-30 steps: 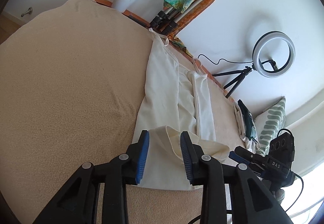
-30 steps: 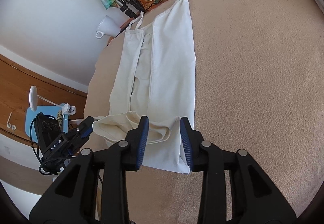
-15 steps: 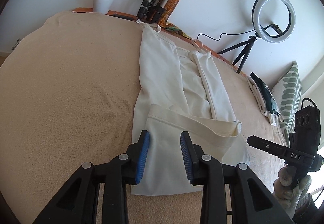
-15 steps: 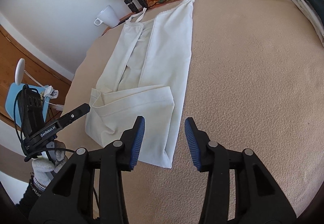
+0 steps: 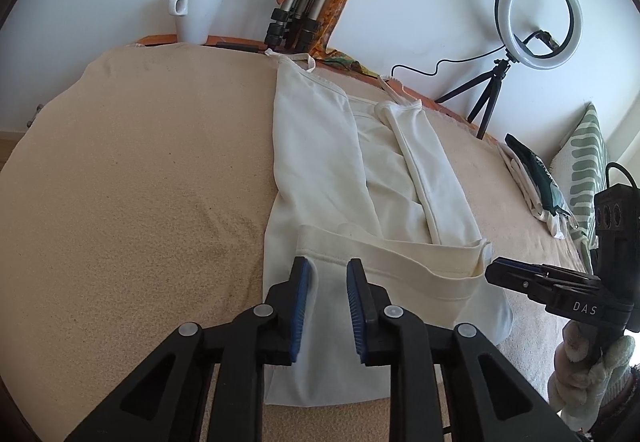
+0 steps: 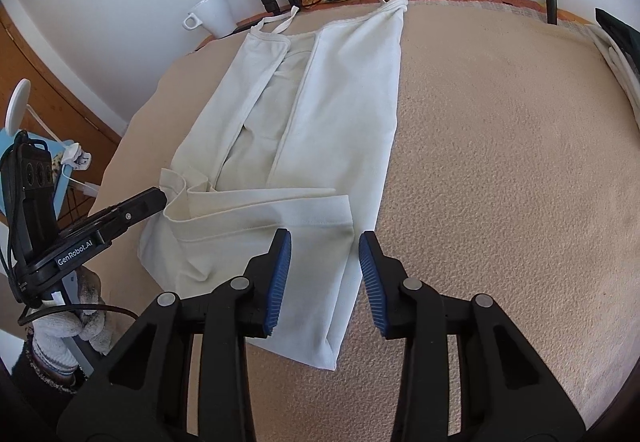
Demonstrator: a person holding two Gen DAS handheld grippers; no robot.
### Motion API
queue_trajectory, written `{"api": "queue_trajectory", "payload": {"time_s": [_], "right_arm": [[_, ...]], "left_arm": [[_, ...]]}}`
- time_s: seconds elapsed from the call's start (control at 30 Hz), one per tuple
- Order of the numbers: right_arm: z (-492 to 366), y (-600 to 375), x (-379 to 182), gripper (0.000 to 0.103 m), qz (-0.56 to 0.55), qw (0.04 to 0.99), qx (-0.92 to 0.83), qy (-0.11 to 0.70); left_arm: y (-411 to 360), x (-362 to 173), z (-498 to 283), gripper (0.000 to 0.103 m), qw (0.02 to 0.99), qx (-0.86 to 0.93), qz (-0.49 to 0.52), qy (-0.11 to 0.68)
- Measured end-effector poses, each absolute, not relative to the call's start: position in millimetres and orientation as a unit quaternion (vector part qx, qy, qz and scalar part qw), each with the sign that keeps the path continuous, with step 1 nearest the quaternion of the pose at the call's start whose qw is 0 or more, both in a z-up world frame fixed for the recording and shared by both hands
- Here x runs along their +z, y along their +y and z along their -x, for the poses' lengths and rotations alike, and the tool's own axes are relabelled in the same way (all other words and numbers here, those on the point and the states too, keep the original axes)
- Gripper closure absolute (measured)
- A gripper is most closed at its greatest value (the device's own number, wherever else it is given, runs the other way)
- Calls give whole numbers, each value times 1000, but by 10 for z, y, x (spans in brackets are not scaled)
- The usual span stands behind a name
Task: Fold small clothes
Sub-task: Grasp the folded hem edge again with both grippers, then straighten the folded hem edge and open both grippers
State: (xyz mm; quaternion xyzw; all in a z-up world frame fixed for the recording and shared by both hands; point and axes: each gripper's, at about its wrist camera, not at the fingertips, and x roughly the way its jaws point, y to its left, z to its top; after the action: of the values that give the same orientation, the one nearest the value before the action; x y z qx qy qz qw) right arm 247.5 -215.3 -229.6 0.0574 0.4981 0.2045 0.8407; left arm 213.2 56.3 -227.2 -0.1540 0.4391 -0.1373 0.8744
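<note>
While the top (image 5: 320,162) lies flat on the beige bed (image 5: 140,182), its long axis runs straight away from the left tongs (image 5: 327,296) toward the straps by the wall, and its near end is turned up into a band (image 5: 400,254) lying across that axis. In the left view the tongs sit over the band's left corner, jaws a little apart, with cloth showing between the pads; I cannot tell whether they press it. The right tongs (image 5: 516,272) point in at the band's other end, and a mug (image 5: 196,16) stands far off by the wall. A second ago the hem hung bunched and lifted between these jaws; now it lies laid down as a flat band farther up the top. In the right view the right tongs (image 6: 325,274) straddle the right edge of the top (image 6: 328,102) just short of the band (image 6: 260,214), jaws closing but with the pads clear of the cloth. Each hand is nearer its own corner. A second ago these jaws held the raised hem; now it lies released.
</note>
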Motion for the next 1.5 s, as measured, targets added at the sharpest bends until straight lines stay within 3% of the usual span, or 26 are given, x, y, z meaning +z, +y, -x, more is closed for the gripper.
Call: {"api": "queue_trajectory", "payload": {"time_s": [0.03, 0.1, 0.23, 0.27, 0.33, 0.4, 0.53, 0.63, 0.67, 0.73, 0.93, 1.23, 1.4, 1.47, 1.5], "right_arm": [[-2478, -2145, -2300, 65, -54, 841, 202, 499], [-2485, -2129, -2306, 65, -46, 842, 201, 499], [-2495, -2080, -2325, 65, -33, 841, 201, 501], [-2494, -2064, -2330, 67, -29, 842, 199, 501], [-2492, -2048, -2333, 86, -18, 845, 190, 500], [-2481, -2055, -2319, 95, -11, 848, 185, 497], [-2470, -2142, -2269, 100, -9, 860, 158, 485], [-2504, -2198, -2315, 100, -8, 858, 145, 492], [-2492, -2221, -2305, 100, -13, 859, 147, 490], [-2452, -2267, -2243, 100, -22, 864, 147, 481], [-2316, -2205, -2056, 88, -36, 873, 191, 448], [-2434, -1921, -2278, 88, -14, 857, 214, 469], [-2481, -2047, -2327, 88, -20, 846, 207, 491], [-2498, -2125, -2257, 80, -32, 845, 215, 489], [-2518, -2173, -2210, 68, -37, 847, 215, 484]], "left_arm": [[574, -2284, -2139, 69, 874, -135, 160, 439], [575, -2310, -2168, 71, 872, -135, 163, 442], [522, -2347, -2190, 87, 872, -136, 147, 447], [520, -2351, -2187, 93, 873, -134, 146, 447], [543, -2345, -2175, 102, 874, -127, 151, 443], [585, -2317, -2156, 103, 878, -118, 156, 436], [615, -2372, -2190, 103, 885, -91, 136, 437], [649, -2383, -2172, 100, 882, -95, 148, 437], [659, -2354, -2143, 87, 885, -92, 150, 431], [665, -2283, -2084, 78, 891, -97, 151, 418], [397, -2114, -2018, 78, 889, -163, 131, 406], [-22, -2346, -2232, 77, 886, -137, 29, 442], [156, -2240, -2287, 74, 886, -140, 57, 438], [252, -2144, -2348, 68, 891, -138, 65, 428], [303, -2099, -2398, 66, 893, -138, 70, 424]]}}
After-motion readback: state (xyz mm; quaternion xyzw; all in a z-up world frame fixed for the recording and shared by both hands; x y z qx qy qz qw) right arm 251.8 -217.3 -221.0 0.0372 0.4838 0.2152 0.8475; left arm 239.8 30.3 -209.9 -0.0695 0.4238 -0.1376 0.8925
